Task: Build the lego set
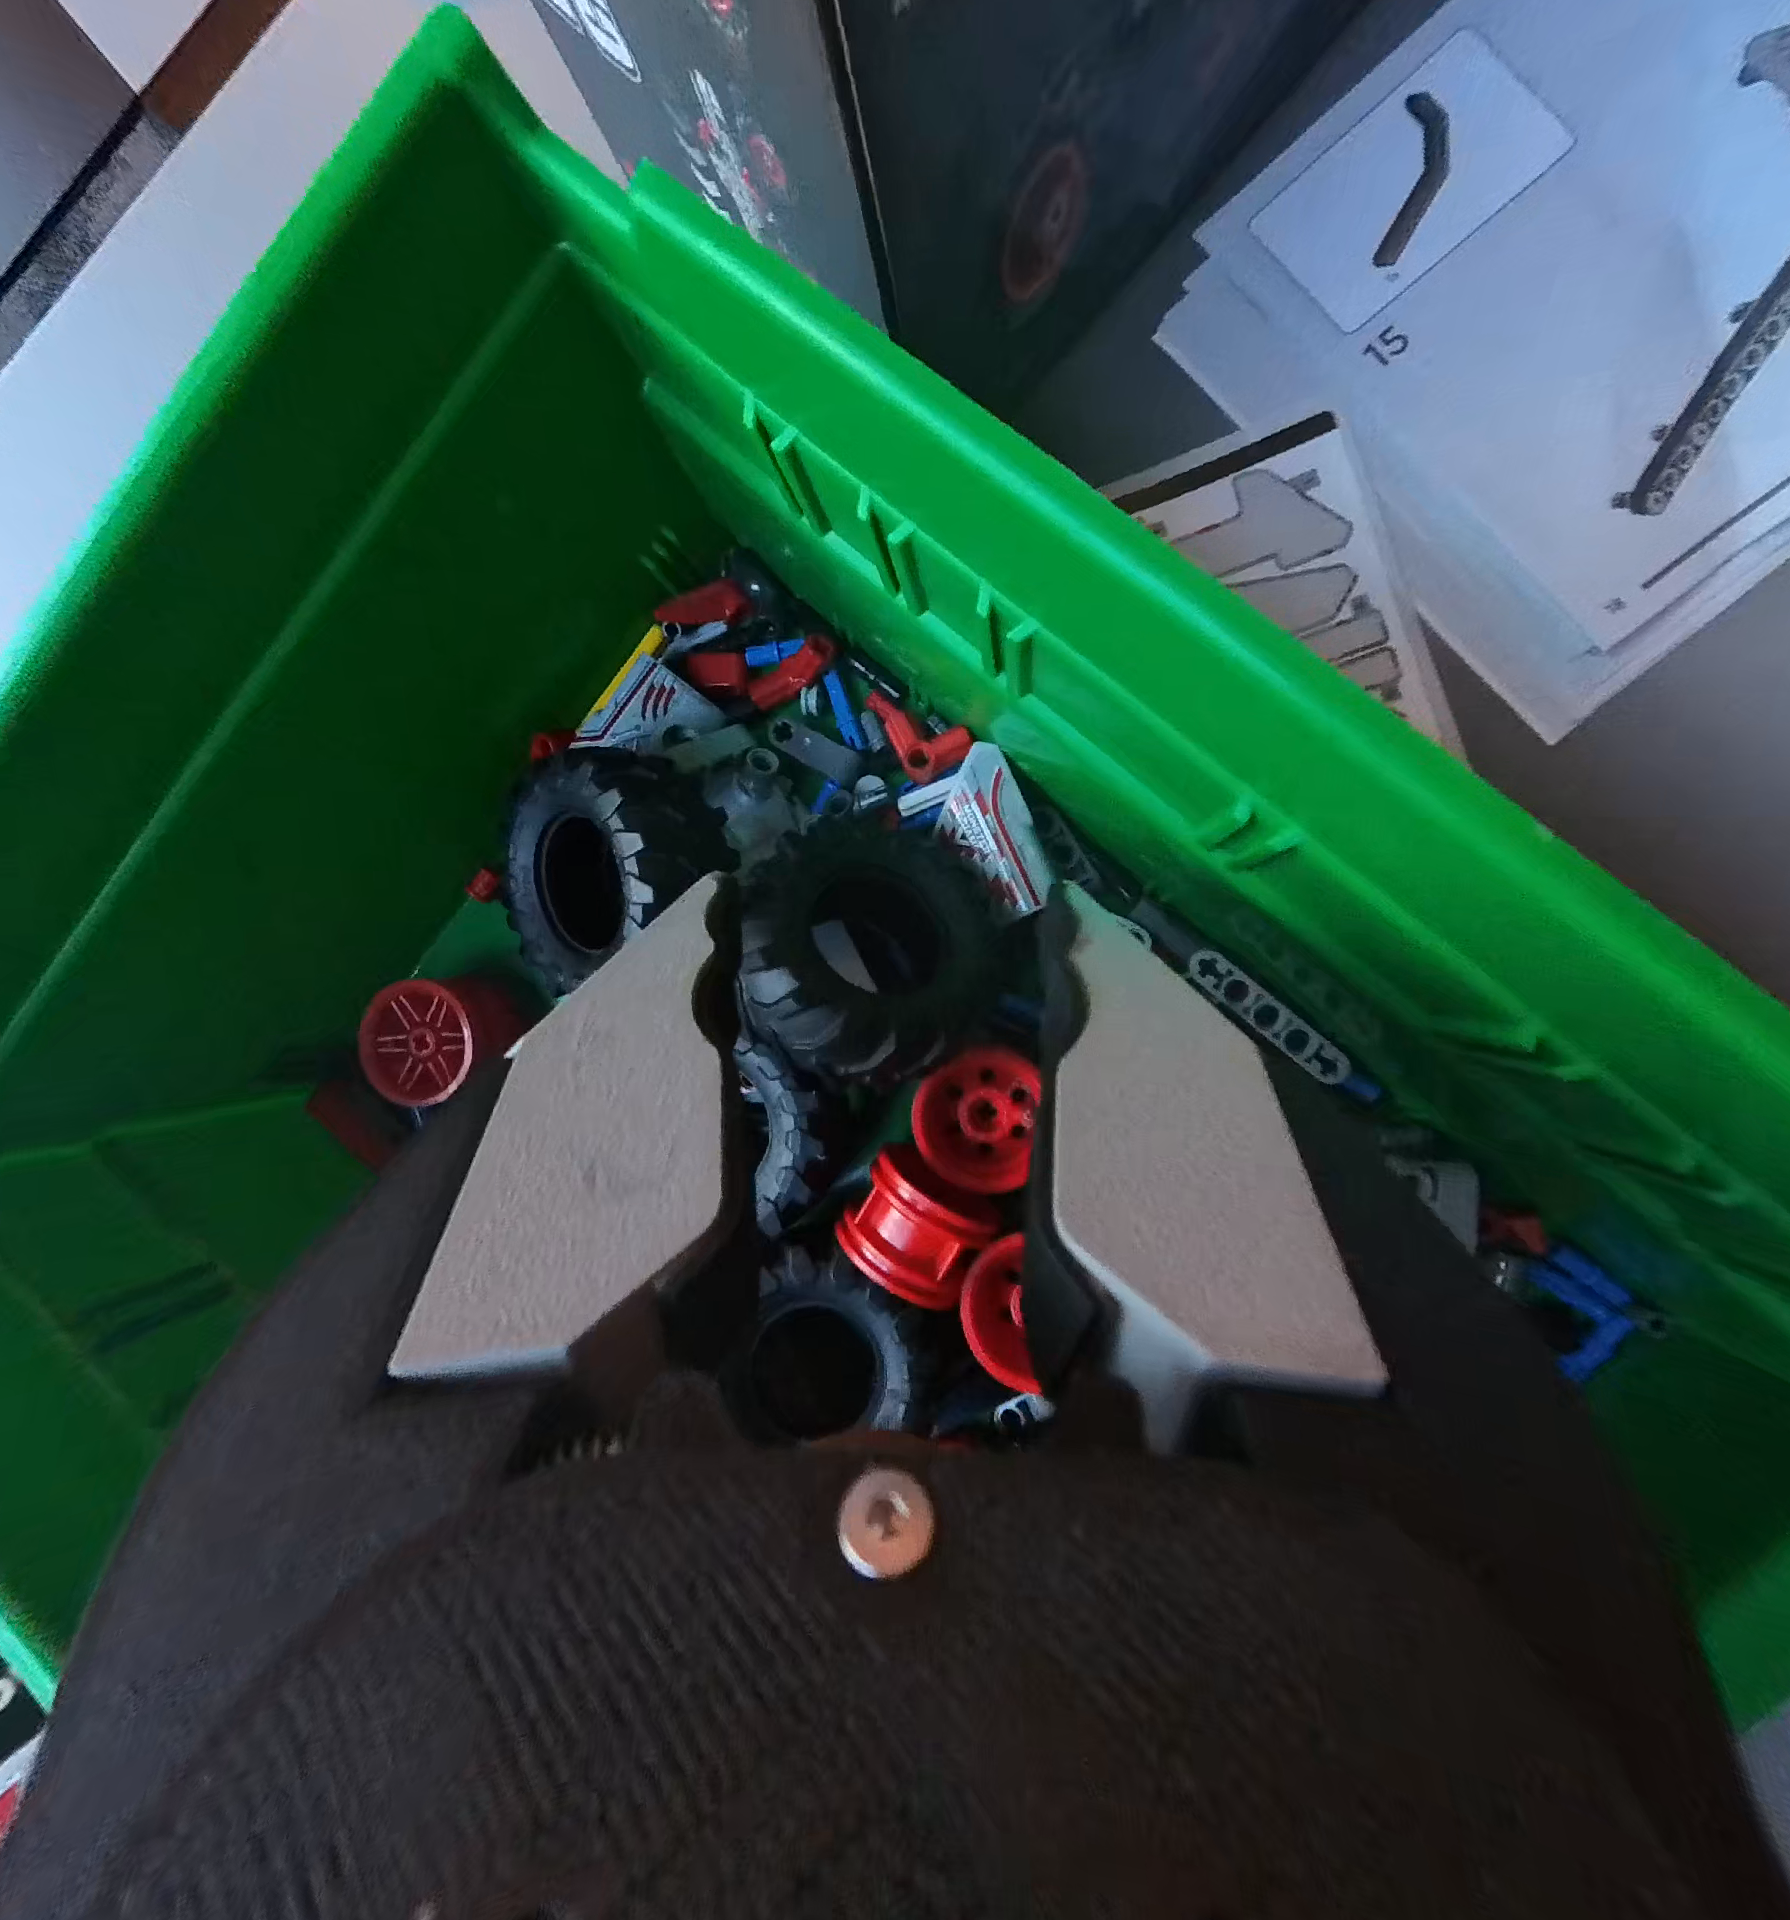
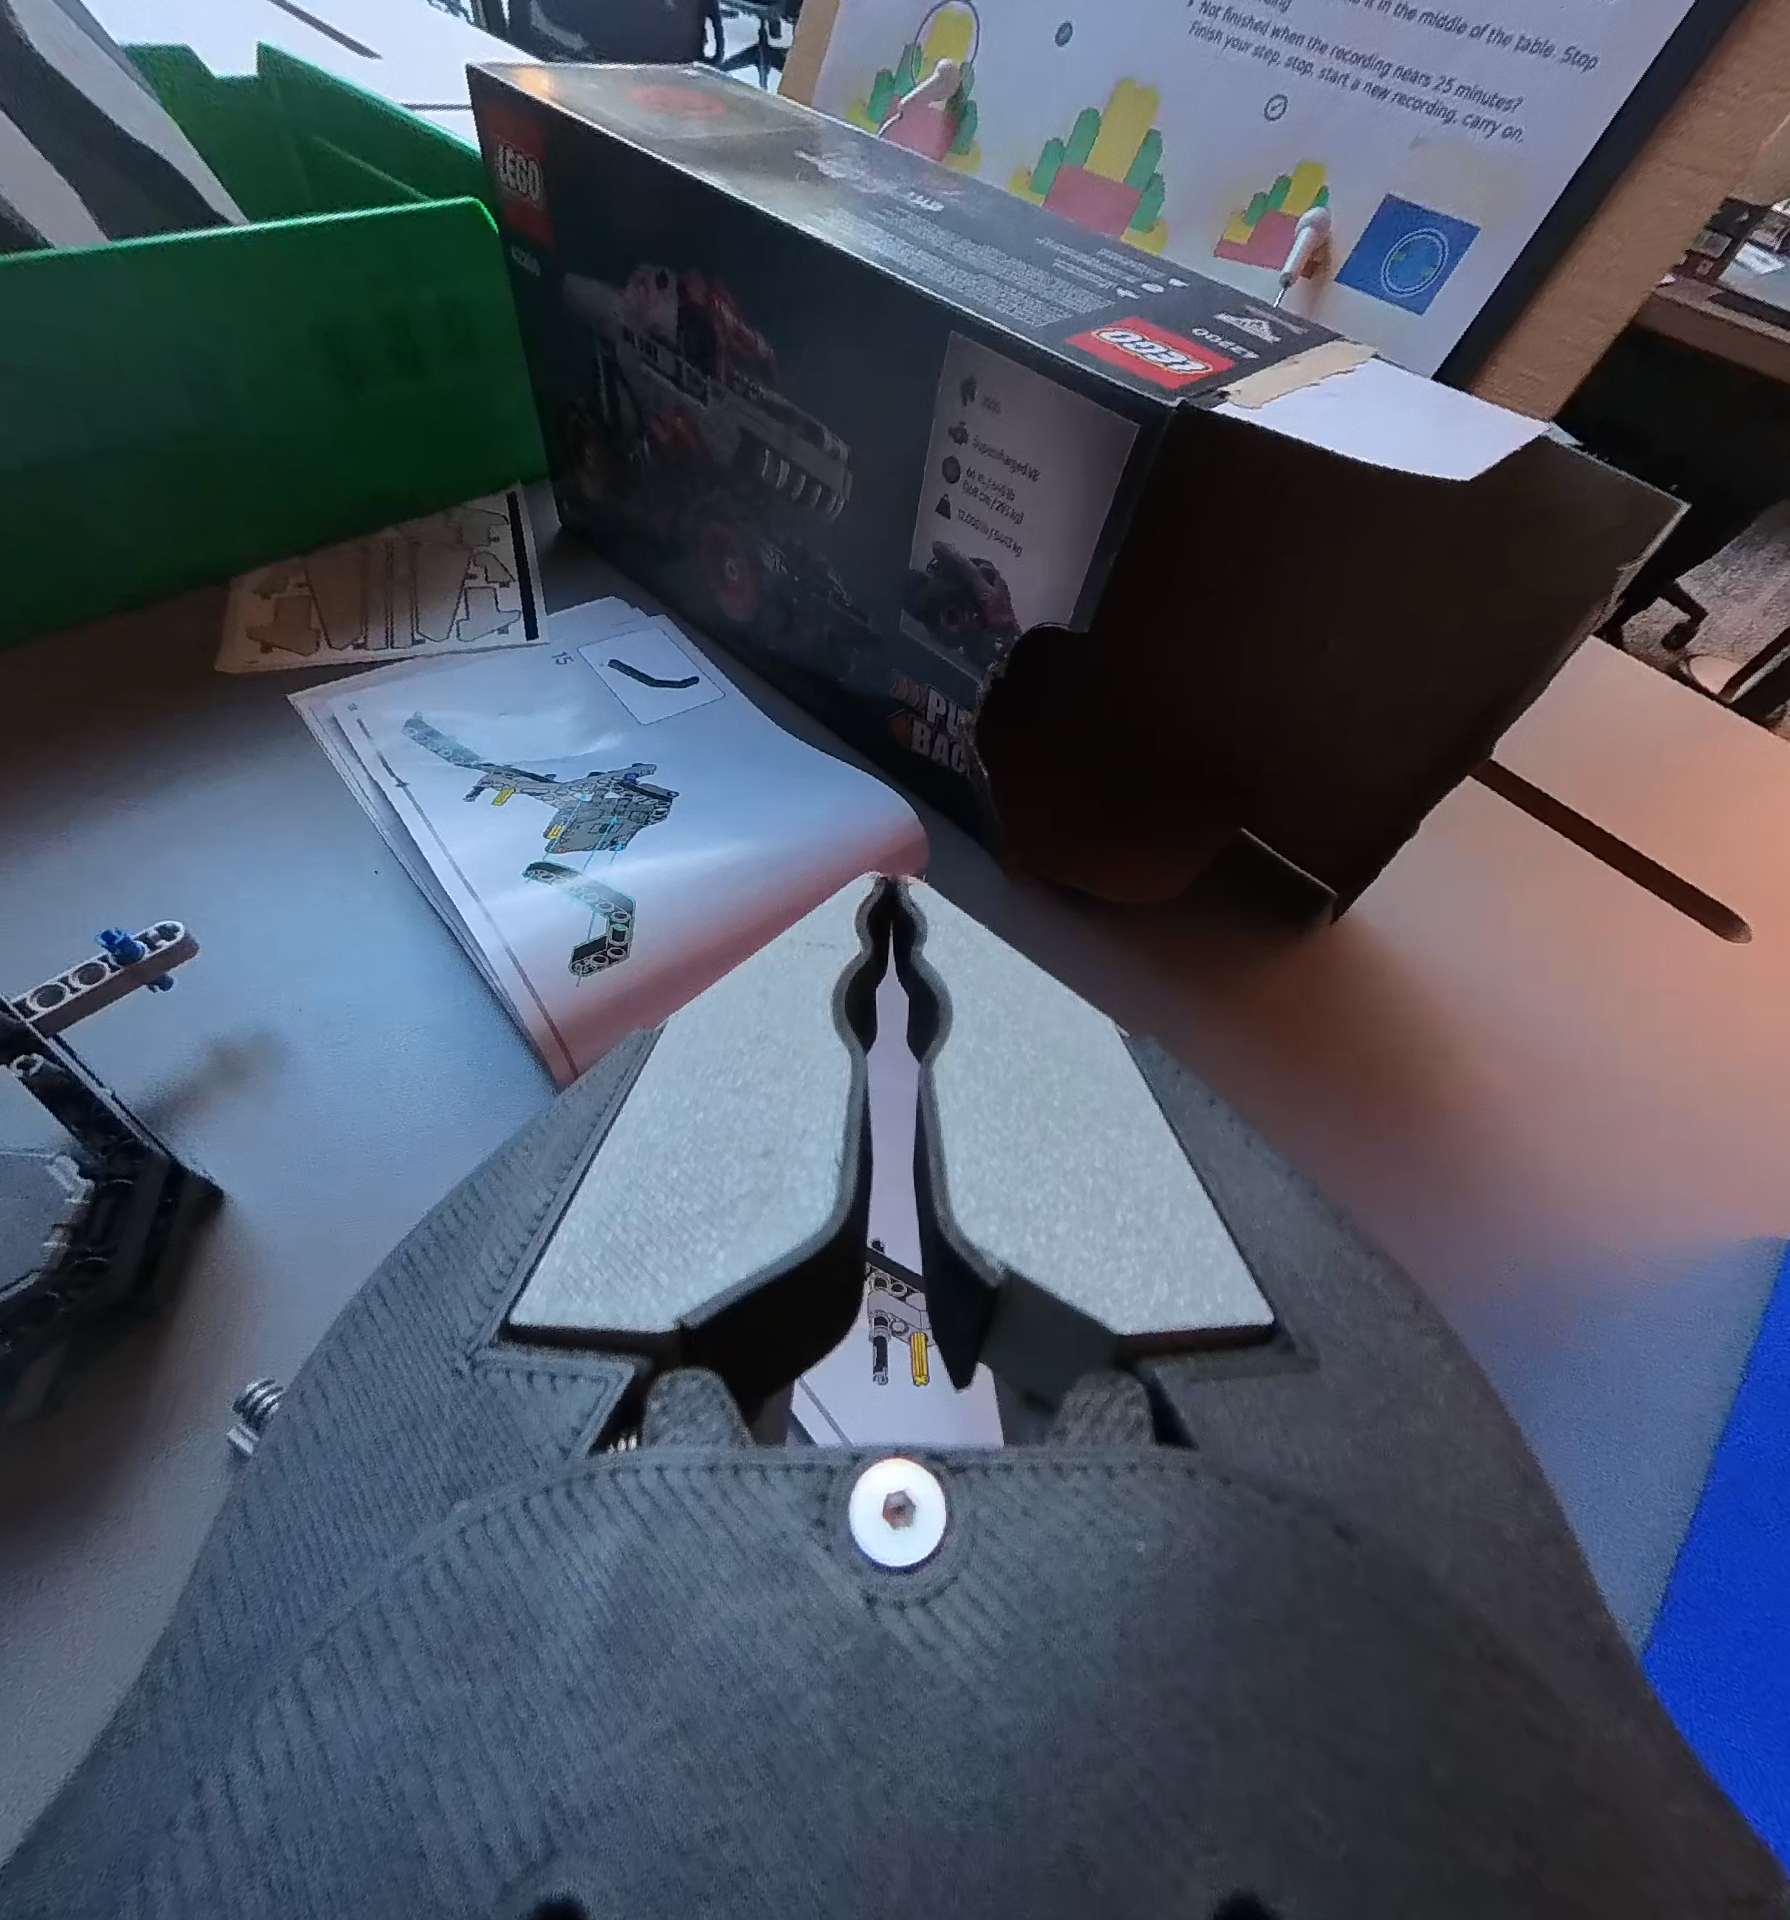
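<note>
My left gripper [image 1: 886,914] is open and reaches down into the green bin [image 1: 371,665], its fingers either side of a black tyre [image 1: 870,966]. Around it lie more black tyres [image 1: 584,868], red wheel hubs [image 1: 974,1117], a dark red rim [image 1: 415,1042], a black beam [image 1: 1265,1013] and small red, blue and grey pieces [image 1: 766,675]. My right gripper [image 2: 893,883] is shut and empty above the open instruction booklet [image 2: 600,821]. A partly built black and grey frame [image 2: 49,1101] stands on the table at the left of the right wrist view.
The dark set box [image 2: 974,499] lies on its side behind the booklet, with a sticker sheet [image 2: 392,603] by the green bin [image 2: 205,416]. A poster board [image 2: 1286,156] stands behind the box. A blue mat [image 2: 1764,1558] lies at the right. The booklet [image 1: 1597,364] also shows beyond the bin. My hands' fingertips stand some 35 cm from each other.
</note>
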